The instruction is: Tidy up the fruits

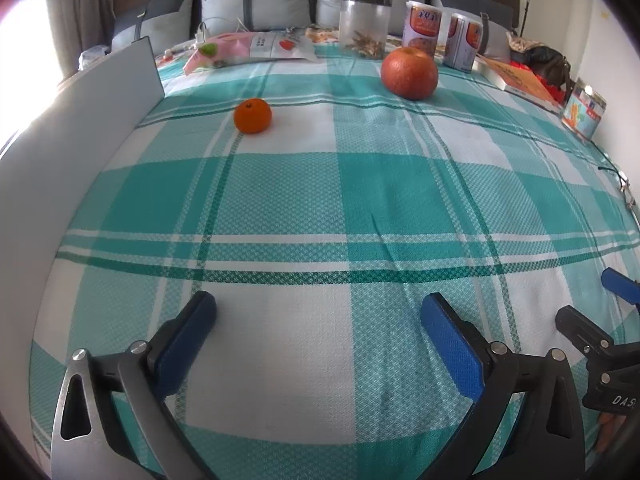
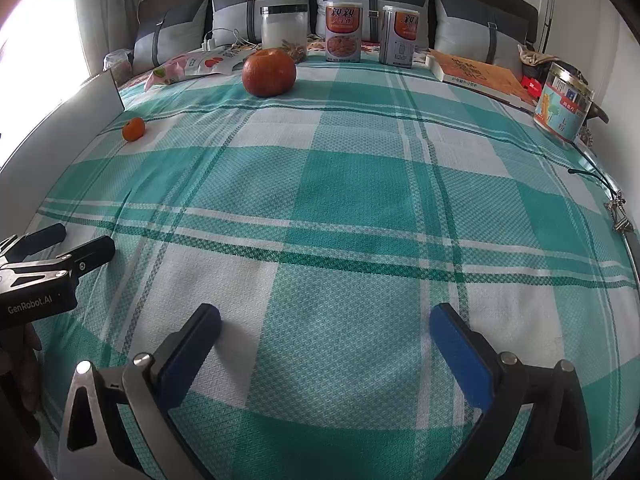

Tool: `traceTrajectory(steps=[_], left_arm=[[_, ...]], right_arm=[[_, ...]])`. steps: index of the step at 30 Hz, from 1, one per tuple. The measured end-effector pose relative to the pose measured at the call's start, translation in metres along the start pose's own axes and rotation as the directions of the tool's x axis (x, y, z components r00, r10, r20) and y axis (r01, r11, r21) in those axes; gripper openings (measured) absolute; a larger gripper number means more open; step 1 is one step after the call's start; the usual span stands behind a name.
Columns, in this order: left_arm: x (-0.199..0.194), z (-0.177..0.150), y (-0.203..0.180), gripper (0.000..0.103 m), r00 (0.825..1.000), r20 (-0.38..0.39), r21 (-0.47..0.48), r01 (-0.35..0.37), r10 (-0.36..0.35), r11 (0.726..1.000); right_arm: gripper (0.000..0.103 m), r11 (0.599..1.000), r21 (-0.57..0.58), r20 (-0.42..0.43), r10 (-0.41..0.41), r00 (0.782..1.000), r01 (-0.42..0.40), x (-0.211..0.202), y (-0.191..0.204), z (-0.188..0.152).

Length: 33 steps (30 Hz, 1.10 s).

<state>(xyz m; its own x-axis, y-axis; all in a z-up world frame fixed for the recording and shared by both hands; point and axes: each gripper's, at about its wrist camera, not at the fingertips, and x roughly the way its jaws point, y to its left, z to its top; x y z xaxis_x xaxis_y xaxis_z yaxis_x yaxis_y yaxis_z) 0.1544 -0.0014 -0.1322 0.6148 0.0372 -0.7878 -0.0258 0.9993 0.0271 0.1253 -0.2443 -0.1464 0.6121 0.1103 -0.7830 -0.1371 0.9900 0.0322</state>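
Note:
A small orange tangerine lies on the green checked cloth, far left; it also shows in the right wrist view. A big red apple sits farther back to the right; it also shows in the right wrist view. My left gripper is open and empty, low over the near cloth. My right gripper is open and empty beside it. Each gripper shows at the other view's edge, the right one and the left one.
A grey board stands along the left edge. At the back stand a clear jar, two cans, a snack bag and pillows. A book and a tin lie at the right.

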Motion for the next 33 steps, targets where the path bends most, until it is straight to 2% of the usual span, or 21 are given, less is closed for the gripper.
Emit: traceTrajectory(steps=[11, 14, 16, 19, 23, 26, 27, 30, 32, 33], left_arm=[[0.000, 0.000, 0.000, 0.103, 1.000, -0.001, -0.001, -0.001, 0.001, 1.000], [0.003, 0.004, 0.002, 0.102, 0.999, -0.038, 0.011, 0.013, -0.012, 1.000], [0.007, 0.014, 0.007, 0.102, 0.995, -0.084, 0.016, 0.045, -0.044, 0.999], [0.013, 0.039, 0.030, 0.102, 0.993, -0.056, -0.043, 0.106, -0.108, 0.993], [0.035, 0.094, 0.060, 0.101, 0.997, -0.023, -0.121, 0.070, -0.074, 0.990], [0.062, 0.125, 0.070, 0.100, 0.999, -0.036, -0.122, 0.026, -0.031, 0.992], [0.072, 0.130, 0.070, 0.097, 0.999, -0.046, -0.112, 0.011, -0.016, 0.994], [0.094, 0.135, 0.072, 0.062, 0.998, -0.062, -0.095, -0.016, 0.010, 0.995], [0.092, 0.134, 0.072, 0.046, 1.000, -0.004, -0.085, -0.002, 0.002, 0.996], [0.091, 0.133, 0.072, 0.030, 1.000, 0.006, -0.083, 0.006, -0.006, 0.997]], right_arm=[[0.103, 1.000, 0.000, 0.000, 0.000, 1.000, 0.000, 0.000, 0.000, 0.000], [0.103, 1.000, 0.000, 0.000, 0.000, 1.000, 0.000, 0.000, 0.000, 0.000], [0.103, 1.000, -0.001, 0.000, 0.000, 1.000, 0.000, 0.000, -0.001, 0.000], [0.103, 1.000, -0.001, 0.001, 0.000, 1.000, 0.000, 0.000, -0.001, 0.000], [0.103, 1.000, -0.001, 0.001, 0.000, 1.000, 0.000, 0.000, -0.001, 0.000], [0.103, 1.000, -0.001, 0.001, 0.000, 1.000, 0.000, 0.000, -0.001, 0.000], [0.103, 1.000, -0.001, 0.001, 0.000, 1.000, 0.000, 0.000, -0.001, 0.000], [0.103, 1.000, -0.001, 0.001, 0.000, 1.000, 0.000, 0.000, -0.001, 0.000], [0.103, 1.000, -0.001, 0.001, 0.000, 1.000, 0.000, 0.000, -0.001, 0.000], [0.103, 1.000, -0.001, 0.001, 0.000, 1.000, 0.000, 0.000, -0.001, 0.000]])
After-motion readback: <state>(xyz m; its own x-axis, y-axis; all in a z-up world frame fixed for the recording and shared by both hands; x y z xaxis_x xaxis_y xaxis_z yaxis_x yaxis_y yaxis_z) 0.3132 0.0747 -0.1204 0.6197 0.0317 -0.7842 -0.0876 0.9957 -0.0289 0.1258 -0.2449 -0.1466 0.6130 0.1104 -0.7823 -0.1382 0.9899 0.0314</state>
